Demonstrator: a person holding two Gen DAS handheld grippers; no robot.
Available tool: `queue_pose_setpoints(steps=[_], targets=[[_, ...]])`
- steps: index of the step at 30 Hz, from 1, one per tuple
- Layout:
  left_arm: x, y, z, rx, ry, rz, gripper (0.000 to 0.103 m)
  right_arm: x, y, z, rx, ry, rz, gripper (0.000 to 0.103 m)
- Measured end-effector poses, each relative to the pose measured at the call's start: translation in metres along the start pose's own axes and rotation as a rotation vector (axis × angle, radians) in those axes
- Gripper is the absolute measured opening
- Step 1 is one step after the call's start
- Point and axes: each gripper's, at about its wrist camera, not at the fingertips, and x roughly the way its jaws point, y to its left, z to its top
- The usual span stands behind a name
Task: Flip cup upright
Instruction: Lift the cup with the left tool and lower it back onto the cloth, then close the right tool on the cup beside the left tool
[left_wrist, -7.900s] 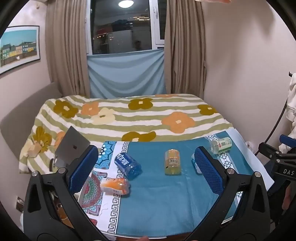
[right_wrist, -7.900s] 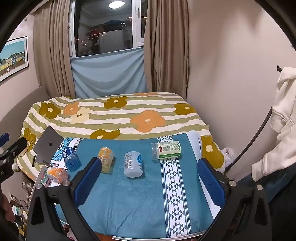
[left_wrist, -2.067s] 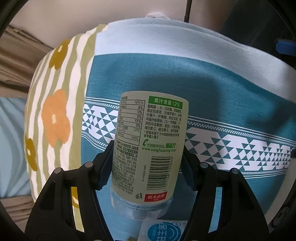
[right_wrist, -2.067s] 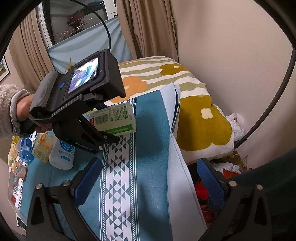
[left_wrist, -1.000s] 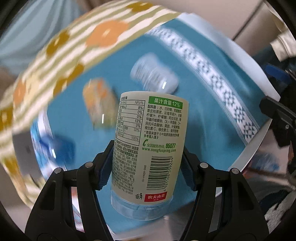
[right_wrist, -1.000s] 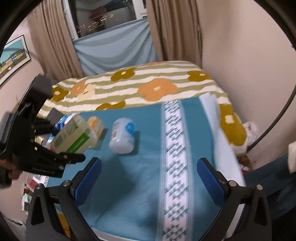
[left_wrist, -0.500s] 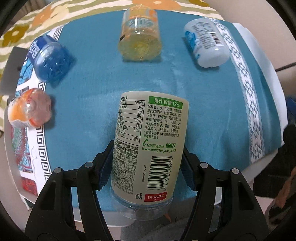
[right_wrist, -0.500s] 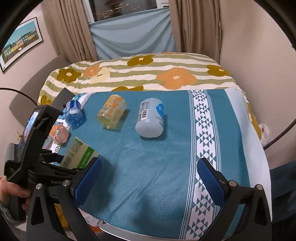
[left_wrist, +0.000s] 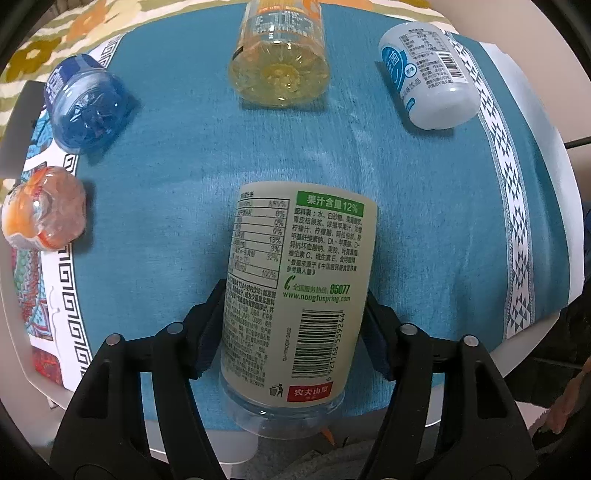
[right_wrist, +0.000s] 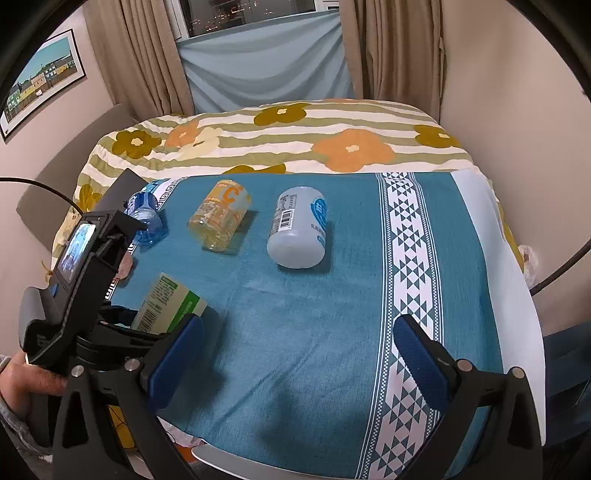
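Observation:
My left gripper (left_wrist: 295, 325) is shut on a green-labelled cup (left_wrist: 297, 280) and holds it tilted over the front left part of the teal cloth (left_wrist: 424, 206). In the right wrist view the same cup (right_wrist: 168, 304) leans between the left gripper's fingers, close to the cloth; I cannot tell if it touches. My right gripper (right_wrist: 295, 354) is open and empty above the cloth's front edge.
A yellow cup (left_wrist: 280, 55), a white cup (left_wrist: 428, 74), a blue cup (left_wrist: 86, 107) and an orange cup (left_wrist: 42, 206) lie on their sides on the cloth. A floral bed (right_wrist: 295, 136) lies behind. The table's front edge (left_wrist: 554, 332) is near.
My left gripper has carried the green-labelled cup from the right side to the front left and lowered it toward the cloth. The right gripper has stayed open.

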Motion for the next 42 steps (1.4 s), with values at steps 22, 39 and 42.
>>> queue_pose_setpoints(steps=[22,39,42], targets=[[-0.076,0.009,-0.017,-0.011,-0.131,-0.027,0.1,-0.018,0.013,0.024,-0.009,0.003,0.034,0.103],[-0.105,0.104,-0.063,-0.028,-0.25,0.034,0.103,0.075,0.072,0.046,0.313,0.408,0.247,0.103],[-0.096,0.116,-0.066,-0.008,-0.24,0.016,0.103,0.094,0.076,0.044,0.371,0.465,0.247,0.103]])
